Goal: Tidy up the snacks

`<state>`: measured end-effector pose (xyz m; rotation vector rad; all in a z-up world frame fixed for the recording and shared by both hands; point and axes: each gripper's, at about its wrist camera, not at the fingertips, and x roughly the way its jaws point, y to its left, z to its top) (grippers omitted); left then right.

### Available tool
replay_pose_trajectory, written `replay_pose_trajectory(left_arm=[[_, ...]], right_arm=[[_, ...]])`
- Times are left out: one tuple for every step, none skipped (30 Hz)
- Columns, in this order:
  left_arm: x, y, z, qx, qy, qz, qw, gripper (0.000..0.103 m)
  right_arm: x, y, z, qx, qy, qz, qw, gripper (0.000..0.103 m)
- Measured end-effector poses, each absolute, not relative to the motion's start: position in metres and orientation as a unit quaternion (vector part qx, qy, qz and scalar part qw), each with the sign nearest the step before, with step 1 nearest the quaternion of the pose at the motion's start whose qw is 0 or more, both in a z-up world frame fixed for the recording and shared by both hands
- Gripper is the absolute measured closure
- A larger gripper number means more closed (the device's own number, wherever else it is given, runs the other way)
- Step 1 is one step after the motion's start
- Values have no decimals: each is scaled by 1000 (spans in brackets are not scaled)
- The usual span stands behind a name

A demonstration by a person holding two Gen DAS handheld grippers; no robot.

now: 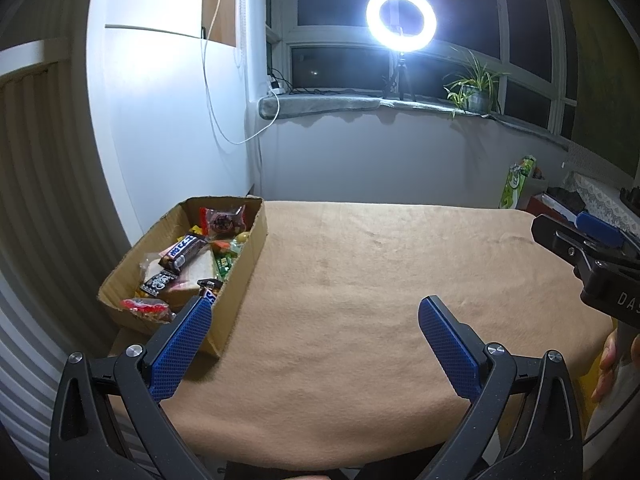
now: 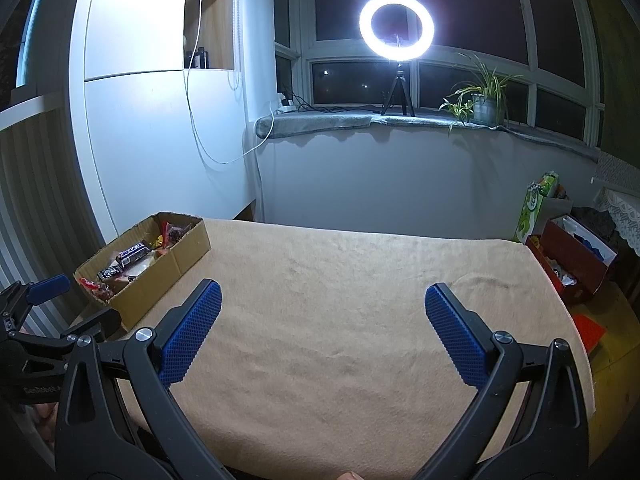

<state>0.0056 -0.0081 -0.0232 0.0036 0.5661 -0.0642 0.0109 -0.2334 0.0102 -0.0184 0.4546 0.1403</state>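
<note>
The black body of the right gripper (image 1: 600, 268), at the right edge of the left wrist view, bears pale letters "DAS", cut off by the picture's edge. A dark snack bar (image 1: 185, 255) in the cardboard box (image 1: 244, 276) carries white lettering too distorted to read. Other wrappers' print is illegible.

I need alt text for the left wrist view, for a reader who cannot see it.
An open left gripper hovers over a table covered with a tan cloth. At the left, a cardboard box holds mixed snacks. Behind, a ring light and a plant stand on the windowsill.
</note>
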Motion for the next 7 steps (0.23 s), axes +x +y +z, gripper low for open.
replay_pose_trajectory(left_arm=[[5,-7,-24,0,277,-27,960,0],[3,-7,-24,1,273,-17,962,0],[1,-7,-24,3,269,-12,963,0],[0,-7,-23,6,265,-6,964,0],[0,-7,-23,8,264,-1,965,0],[0,-7,-24,9,263,-1,965,0],[0,-6,-24,10,261,0,965,0]], right_arm=[[11,-233,9,-9,226,69,972,0],[11,-232,9,-9,226,69,972,0],[11,-232,9,-9,226,69,972,0],[11,-232,9,-9,227,69,972,0],[11,-232,8,-9,227,69,971,0],[11,-232,8,-9,226,69,972,0],[11,-232,8,-9,226,69,972,0]])
